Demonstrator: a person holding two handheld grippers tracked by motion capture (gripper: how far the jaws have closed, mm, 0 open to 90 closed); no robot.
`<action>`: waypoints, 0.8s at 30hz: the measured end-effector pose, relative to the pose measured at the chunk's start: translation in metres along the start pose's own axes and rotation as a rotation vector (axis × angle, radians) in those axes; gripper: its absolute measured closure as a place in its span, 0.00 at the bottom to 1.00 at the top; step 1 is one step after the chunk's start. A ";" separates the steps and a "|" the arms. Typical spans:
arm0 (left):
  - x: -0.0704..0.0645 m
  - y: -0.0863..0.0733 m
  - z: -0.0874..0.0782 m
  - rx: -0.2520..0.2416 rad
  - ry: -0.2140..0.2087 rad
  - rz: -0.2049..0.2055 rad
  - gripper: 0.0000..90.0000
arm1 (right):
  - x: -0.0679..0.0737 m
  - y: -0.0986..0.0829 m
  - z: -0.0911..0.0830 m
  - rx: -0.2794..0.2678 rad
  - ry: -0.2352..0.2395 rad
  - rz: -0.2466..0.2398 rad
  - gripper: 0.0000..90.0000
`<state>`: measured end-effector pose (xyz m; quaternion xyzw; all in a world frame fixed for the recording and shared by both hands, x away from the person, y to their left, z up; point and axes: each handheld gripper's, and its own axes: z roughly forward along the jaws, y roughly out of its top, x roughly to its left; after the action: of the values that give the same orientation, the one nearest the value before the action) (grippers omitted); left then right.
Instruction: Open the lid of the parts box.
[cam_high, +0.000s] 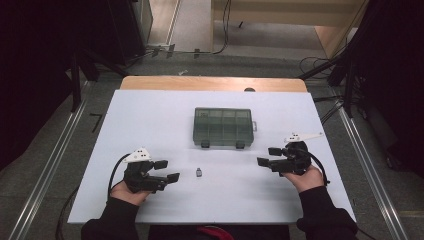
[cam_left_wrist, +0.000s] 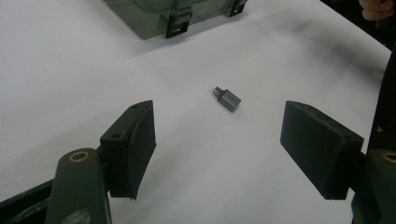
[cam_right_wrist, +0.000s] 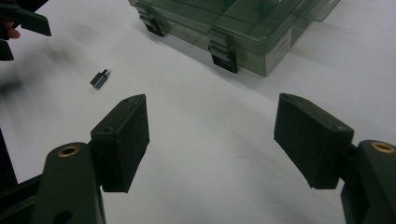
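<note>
A small grey adapter with a short plug end lies flat on the white table, between the two hands. It also lies ahead of the left jaws as the adapter and far left in the right gripper view as the adapter. A closed translucent green compartment box with two dark latches sits behind it. My left gripper rests at the near left, open and empty. My right gripper rests at the near right, open and empty. In its own view the left gripper stands wide apart, as does the right gripper.
The compartment box lies close ahead of the right jaws, and a corner of the box is at the top of the left gripper view. Dark frames and cables surround the table. A wooden edge runs along its far side.
</note>
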<state>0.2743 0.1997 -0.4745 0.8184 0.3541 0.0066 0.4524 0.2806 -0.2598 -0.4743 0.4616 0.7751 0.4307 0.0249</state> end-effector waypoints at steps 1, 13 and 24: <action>0.000 0.000 0.000 0.001 0.001 0.002 0.29 | 0.000 0.001 0.000 0.001 0.001 -0.001 0.28; 0.000 0.000 0.000 -0.001 0.007 0.011 0.29 | -0.004 0.011 0.005 0.010 -0.004 -0.004 0.30; 0.001 0.000 0.000 0.009 0.012 0.013 0.29 | -0.009 0.020 0.008 0.005 -0.026 -0.009 0.31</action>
<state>0.2749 0.1999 -0.4751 0.8226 0.3516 0.0130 0.4467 0.3031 -0.2568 -0.4689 0.4639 0.7777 0.4227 0.0357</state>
